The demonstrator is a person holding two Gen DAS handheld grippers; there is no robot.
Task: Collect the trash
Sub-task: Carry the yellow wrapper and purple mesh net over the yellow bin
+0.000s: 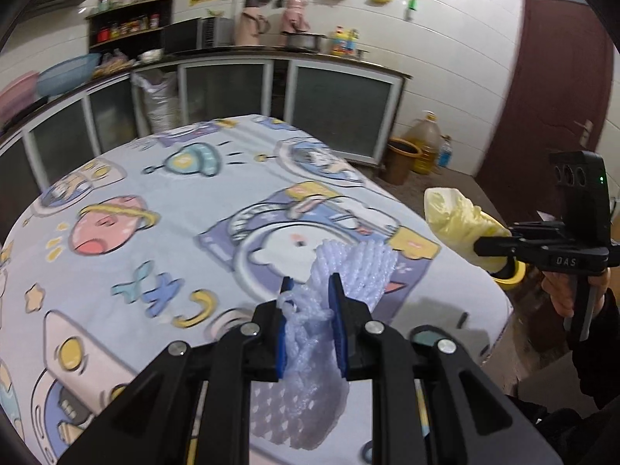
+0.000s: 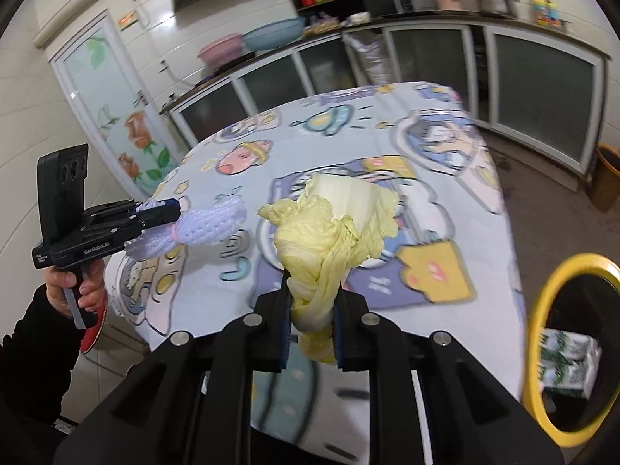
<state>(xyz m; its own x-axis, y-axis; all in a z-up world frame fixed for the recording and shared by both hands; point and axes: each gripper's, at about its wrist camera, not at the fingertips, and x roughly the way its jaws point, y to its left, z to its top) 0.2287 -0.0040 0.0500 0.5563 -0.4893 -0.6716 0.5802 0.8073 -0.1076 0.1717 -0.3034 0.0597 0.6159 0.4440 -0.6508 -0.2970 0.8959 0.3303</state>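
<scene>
Above a counter (image 1: 162,232) draped in a cartoon-print cloth, the left gripper (image 1: 310,290) is clamped on a white foam net (image 1: 348,267). The right gripper (image 2: 312,290) pinches a wilted cabbage leaf (image 2: 333,224), held beside a yellow-rimmed bin (image 2: 536,329) off the counter's edge.

Cartoon-print tablecloth (image 1: 162,232) spread over the table. Beyond it, along the counter (image 1: 240,52): blue basin (image 1: 68,73) and pink basin (image 1: 17,93) at the left end, microwave (image 1: 197,33) near the middle, pot (image 1: 304,40) toward the right end. Amber oil jug (image 1: 424,147) on the floor by the dark red door (image 1: 554,77).
</scene>
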